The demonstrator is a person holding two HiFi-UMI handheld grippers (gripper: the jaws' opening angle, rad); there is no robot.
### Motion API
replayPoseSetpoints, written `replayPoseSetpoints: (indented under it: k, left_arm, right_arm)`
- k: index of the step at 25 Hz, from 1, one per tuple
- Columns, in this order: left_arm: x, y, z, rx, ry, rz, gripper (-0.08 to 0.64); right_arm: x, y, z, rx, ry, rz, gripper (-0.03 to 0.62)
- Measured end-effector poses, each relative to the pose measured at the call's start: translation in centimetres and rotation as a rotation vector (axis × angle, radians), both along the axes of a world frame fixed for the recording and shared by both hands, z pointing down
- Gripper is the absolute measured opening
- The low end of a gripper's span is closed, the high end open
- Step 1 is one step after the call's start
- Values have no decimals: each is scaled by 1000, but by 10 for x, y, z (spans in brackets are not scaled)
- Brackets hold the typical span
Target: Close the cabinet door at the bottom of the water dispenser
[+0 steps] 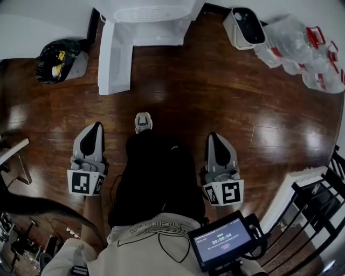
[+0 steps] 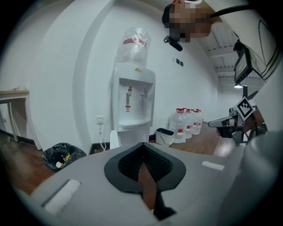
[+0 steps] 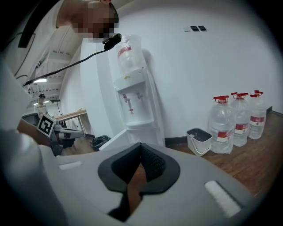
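The white water dispenser (image 1: 151, 16) stands against the far wall, with a bottle on top in the left gripper view (image 2: 132, 106). Its bottom cabinet door (image 1: 114, 59) hangs open, swung out toward me on the dispenser's left side. The door also shows in the right gripper view (image 3: 112, 140). My left gripper (image 1: 97, 125) is low, left of my leg, well short of the door; its jaws are shut and hold nothing (image 2: 142, 148). My right gripper (image 1: 212, 136) is on the other side of my leg, also shut and empty (image 3: 140, 148). Both point toward the dispenser.
A black rubbish bag (image 1: 56, 59) lies left of the dispenser. A white bin (image 1: 245, 27) and several water bottles (image 1: 302, 48) stand to its right. A table edge (image 1: 11, 151) is at far left, a black rack (image 1: 318, 199) at lower right. My shoe (image 1: 143, 123) is between the grippers.
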State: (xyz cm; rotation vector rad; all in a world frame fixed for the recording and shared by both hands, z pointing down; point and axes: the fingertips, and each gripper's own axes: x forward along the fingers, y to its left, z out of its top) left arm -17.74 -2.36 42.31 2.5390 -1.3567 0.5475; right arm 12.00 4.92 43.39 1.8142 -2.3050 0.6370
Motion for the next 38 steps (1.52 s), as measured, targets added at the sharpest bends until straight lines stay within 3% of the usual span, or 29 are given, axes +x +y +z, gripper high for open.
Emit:
replayPoseSetpoints:
  k: [3,7,8,9,12,16,18,21,23,30,38]
  left_arm:
    - [-7,-20,50,4,-94,-21,12]
    - [-26,-45,96,72,-141,-116,7]
    - [-34,-50,105,89,-154,-148,50]
    - [-40,-55,116,93,-162,-171,230]
    - [-47,-63,149,79,-145,-182,280]
    - [-42,-76,162,132,-50,-193,290]
    - [-40,-83,168,140,-61,-209,272]
    - [-36,-88,173,143,-90,-217,184]
    - [-35,-89,174,151,-106,-207,190]
    - [-9,-88,177,140,-86,-137,200]
    - [48,-82,178,190,-81,-6,219]
  right_arm:
    - [17,-24,28,61,21,19,3]
    - [32,-56,69,132,43,34,3]
    - [34,-63,78,145,45,38,3]
    - [35,-69,88,156,47,40,3]
    - [32,-85,114,186,57,31,3]
    - [26,-90,132,200,69,14,3]
    - [29,-88,139,196,80,17,3]
    - [36,-79,145,191,95,30,3]
    - [42,-75,146,195,99,38,3]
    - [63,-70,152,194,91,96,3]
    - [77,-34,156,173,127,159,3]
